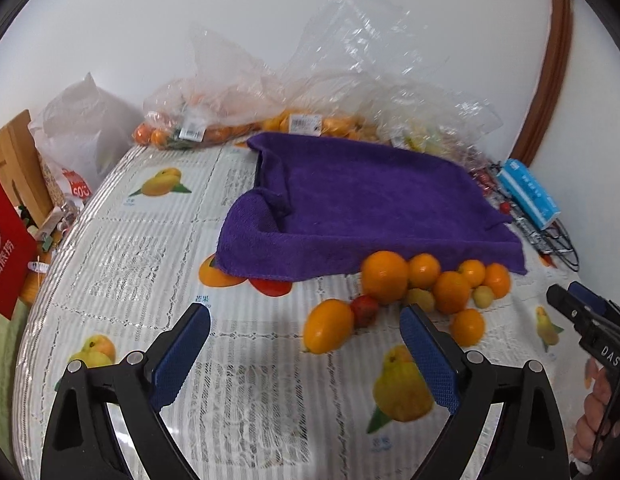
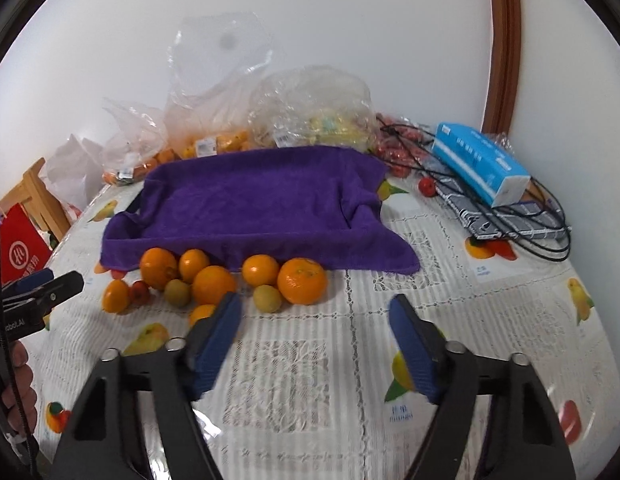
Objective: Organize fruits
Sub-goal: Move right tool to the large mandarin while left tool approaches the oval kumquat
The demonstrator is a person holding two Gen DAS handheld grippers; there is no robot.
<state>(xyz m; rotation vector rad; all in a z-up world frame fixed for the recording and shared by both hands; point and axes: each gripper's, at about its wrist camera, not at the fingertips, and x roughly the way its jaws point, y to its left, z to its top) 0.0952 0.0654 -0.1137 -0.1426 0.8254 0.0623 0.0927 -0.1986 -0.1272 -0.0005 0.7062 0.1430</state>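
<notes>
- The step in hand looks like the approach to a first pick from the loose fruit cluster (image 2: 214, 280), which lies on the tablecloth just in front of the purple towel (image 2: 254, 208); the towel drapes over what seems a tray, likely where the fruit goes.
- To do it well, I would single out a fruit at the edge of the cluster, not one wedged in the middle, so the neighbours do not roll; round fruit on a smooth cloth will run off easily if nudged.
- The left gripper (image 1: 306, 340) stands wide open with nothing between its pads. The oval orange fruit (image 1: 329, 331) lies just ahead of it, on the near side of the cluster, away from the towel.
- The right gripper (image 2: 315, 328) is also open and empty, its jaws narrower than the left's. The large mandarin (image 2: 302, 281) sits at the towel's front hem, just ahead of it, with a small yellow-green fruit (image 2: 267, 298) touching it.
- Close gently: the skins bruise.
</notes>
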